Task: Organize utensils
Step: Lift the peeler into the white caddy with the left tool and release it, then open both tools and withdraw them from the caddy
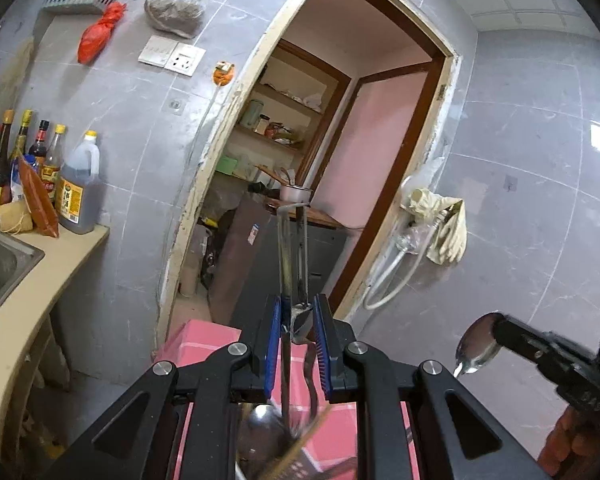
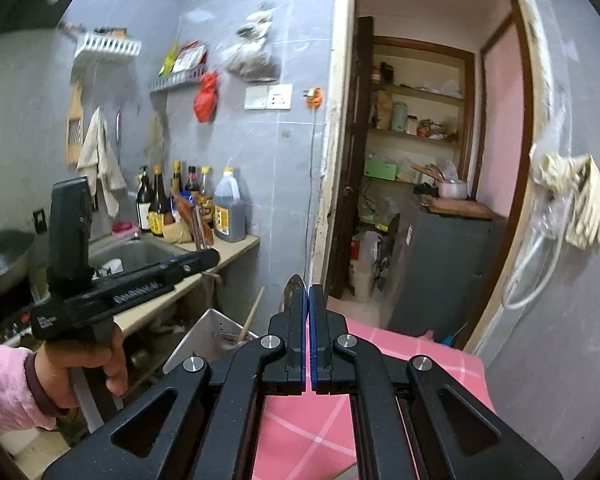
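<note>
Dim, even indoor light, heavy fisheye bending with dark corners, slight blur in the right view.

Ahead: I see an open doorway.
Left: counter with bottles blocks me.
Below: pink table.

Shiny steel spoon bowl-out between closed jaws; long metal utensil handles upright between blue-padded jaws.

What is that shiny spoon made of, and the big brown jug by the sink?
The spoon looks like polished metal, probably steel: its bowl mirrors the room. The jug seems clear plastic, since dark liquid shows through, with a yellow cap.
</note>
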A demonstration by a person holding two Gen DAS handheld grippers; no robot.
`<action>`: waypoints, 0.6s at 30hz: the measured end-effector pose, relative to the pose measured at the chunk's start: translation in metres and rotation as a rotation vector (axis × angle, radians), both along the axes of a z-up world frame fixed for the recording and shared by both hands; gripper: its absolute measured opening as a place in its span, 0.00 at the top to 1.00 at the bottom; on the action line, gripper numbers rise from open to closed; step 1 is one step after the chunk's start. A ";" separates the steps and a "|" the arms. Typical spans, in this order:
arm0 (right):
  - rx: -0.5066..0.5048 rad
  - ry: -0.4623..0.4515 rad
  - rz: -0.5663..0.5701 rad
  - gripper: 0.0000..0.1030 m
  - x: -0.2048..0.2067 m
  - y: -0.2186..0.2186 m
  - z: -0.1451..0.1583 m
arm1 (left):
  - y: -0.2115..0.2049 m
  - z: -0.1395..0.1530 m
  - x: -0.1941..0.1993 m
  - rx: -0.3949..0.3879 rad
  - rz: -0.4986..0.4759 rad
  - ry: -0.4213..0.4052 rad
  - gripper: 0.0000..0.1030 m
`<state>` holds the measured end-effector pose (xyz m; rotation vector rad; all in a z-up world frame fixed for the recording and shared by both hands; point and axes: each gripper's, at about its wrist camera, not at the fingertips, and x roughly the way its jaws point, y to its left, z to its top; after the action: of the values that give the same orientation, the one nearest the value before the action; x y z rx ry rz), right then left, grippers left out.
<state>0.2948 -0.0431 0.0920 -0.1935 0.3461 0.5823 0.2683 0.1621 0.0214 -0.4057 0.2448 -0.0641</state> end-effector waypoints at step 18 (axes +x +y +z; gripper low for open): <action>-0.203 0.018 0.028 0.98 -0.009 0.065 -0.037 | 0.005 -0.018 -0.012 0.158 -0.078 0.114 0.85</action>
<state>0.2855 0.0222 0.0552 -0.3891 0.4202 0.5761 0.2559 0.1669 0.0029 -0.2425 0.3753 -0.0976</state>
